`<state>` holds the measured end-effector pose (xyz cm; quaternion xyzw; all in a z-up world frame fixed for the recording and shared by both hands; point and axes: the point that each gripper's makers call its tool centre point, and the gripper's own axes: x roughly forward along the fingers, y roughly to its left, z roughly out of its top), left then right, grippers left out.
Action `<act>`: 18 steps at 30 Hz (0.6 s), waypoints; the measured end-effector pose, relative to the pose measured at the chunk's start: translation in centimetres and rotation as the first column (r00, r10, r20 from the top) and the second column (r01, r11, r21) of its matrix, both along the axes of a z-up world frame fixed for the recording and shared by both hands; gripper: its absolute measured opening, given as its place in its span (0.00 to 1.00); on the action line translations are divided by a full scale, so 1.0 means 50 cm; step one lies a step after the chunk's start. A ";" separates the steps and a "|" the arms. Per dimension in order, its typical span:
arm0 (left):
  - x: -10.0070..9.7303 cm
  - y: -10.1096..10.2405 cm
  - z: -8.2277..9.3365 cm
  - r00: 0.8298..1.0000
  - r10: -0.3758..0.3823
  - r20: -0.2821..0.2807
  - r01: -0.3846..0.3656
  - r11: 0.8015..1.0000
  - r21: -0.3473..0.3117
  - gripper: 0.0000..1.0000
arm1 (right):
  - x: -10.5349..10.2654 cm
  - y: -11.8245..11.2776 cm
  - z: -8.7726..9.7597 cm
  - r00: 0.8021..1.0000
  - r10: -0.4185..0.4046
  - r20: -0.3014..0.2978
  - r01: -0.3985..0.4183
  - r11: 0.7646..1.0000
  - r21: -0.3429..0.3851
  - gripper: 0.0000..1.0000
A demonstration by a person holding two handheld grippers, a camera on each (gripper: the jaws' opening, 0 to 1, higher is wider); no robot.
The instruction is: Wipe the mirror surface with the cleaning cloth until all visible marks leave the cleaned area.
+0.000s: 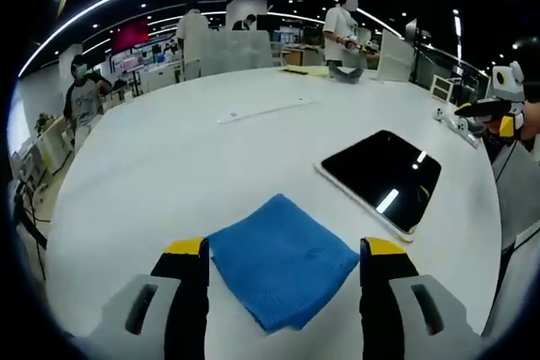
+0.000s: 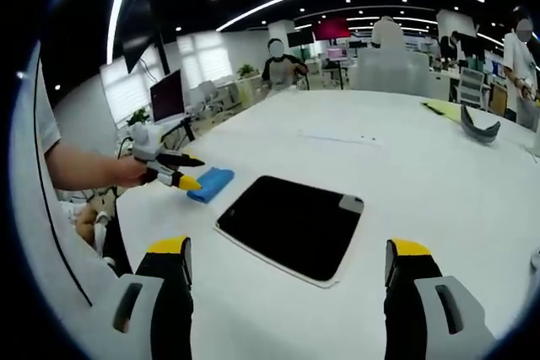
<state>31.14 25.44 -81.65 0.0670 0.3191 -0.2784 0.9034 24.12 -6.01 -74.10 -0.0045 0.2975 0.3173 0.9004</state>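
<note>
You are at the pick-up step: the folded blue microfibre cleaning cloth [image 1: 283, 259] lies flat on the white table [image 1: 169, 158], directly between and just ahead of your left gripper's [image 1: 285, 252] yellow-tipped black jaws. Those jaws stand wide apart and hold nothing; the cloth's near corner points down into the gap between them. In the right gripper view the left gripper [image 2: 181, 176] shows from the side, its yellow tips just over the cloth [image 2: 211, 184], not yet closed on it.

The dark, glossy rectangular mirror [image 1: 384, 176] sits beyond your left jaws and off toward the right-hand jaw, near the cloth but apart from it. Its surface reflects the ceiling lights as bright streaks, and whether marks remain on it I cannot tell from either view. In the right gripper view the mirror [image 2: 291, 225] lies just ahead, between the jaws of your right gripper [image 2: 289, 265], which are also spread wide and empty. A small grey patch shows at the mirror's far corner; what it is I cannot say.

Your next move is likely to lower the left jaws onto the cloth and pinch a fold. It is soft and lies low on a smooth tabletop, so it may slide rather than bunch; press down before closing. The mirror looks thin, slick and unanchored, so expect to steady its edge with your right gripper while wiping.
</note>
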 end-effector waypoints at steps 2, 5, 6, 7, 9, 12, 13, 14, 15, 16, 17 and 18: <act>-0.001 -0.004 -0.001 1.000 -0.011 0.007 0.011 1.000 -0.008 0.67 | 0.000 0.001 -0.001 1.000 0.000 -0.003 0.000 1.000 0.001 0.95; 0.001 -0.010 -0.012 1.000 -0.020 0.012 0.020 1.000 -0.024 0.63 | 0.001 0.003 -0.001 1.000 0.000 -0.007 0.000 1.000 0.004 0.95; 0.002 -0.011 -0.019 1.000 -0.020 0.004 0.020 0.999 -0.025 0.63 | 0.001 0.003 -0.002 1.000 -0.001 -0.011 0.001 1.000 0.006 0.94; 0.001 -0.010 -0.031 1.000 -0.023 -0.010 0.023 1.000 -0.019 0.63 | 0.002 0.002 -0.003 1.000 -0.003 -0.014 0.003 1.000 0.006 0.94; -0.001 -0.009 -0.046 0.999 -0.035 -0.018 0.035 0.999 -0.003 0.62 | 0.004 0.000 -0.005 1.000 -0.005 -0.017 0.005 1.000 0.004 0.94; 0.000 -0.006 -0.055 0.999 -0.041 -0.013 0.041 0.999 0.006 0.61 | 0.006 0.000 -0.003 1.000 -0.006 -0.018 0.007 1.000 0.004 0.94; 0.001 -0.003 -0.058 0.999 -0.042 -0.008 0.042 0.999 0.013 0.61 | 0.007 0.001 -0.003 1.000 -0.007 -0.018 0.007 1.000 0.006 0.94; 0.004 -0.002 -0.056 0.999 -0.043 -0.002 0.043 0.999 0.010 0.61 | 0.008 0.001 -0.002 1.000 -0.007 -0.018 0.007 1.000 0.006 0.94; 0.005 -0.003 -0.055 0.999 -0.045 -0.001 0.045 0.999 0.009 0.61 | 0.007 0.002 -0.003 1.000 -0.006 -0.019 0.006 1.000 0.006 0.94; 0.004 -0.002 -0.054 0.999 -0.049 0.000 0.049 0.999 0.014 0.61 | 0.007 0.003 -0.004 1.000 -0.004 -0.021 0.004 1.000 0.005 0.94; 0.003 -0.002 -0.056 0.998 -0.057 0.009 0.056 0.998 0.022 0.61 | 0.008 0.003 -0.004 1.000 -0.004 -0.023 0.004 1.000 0.005 0.94; 0.003 -0.002 -0.055 0.998 -0.057 0.011 0.057 0.998 0.020 0.61 | 0.008 0.004 -0.004 1.000 -0.005 -0.023 0.005 1.000 0.006 0.94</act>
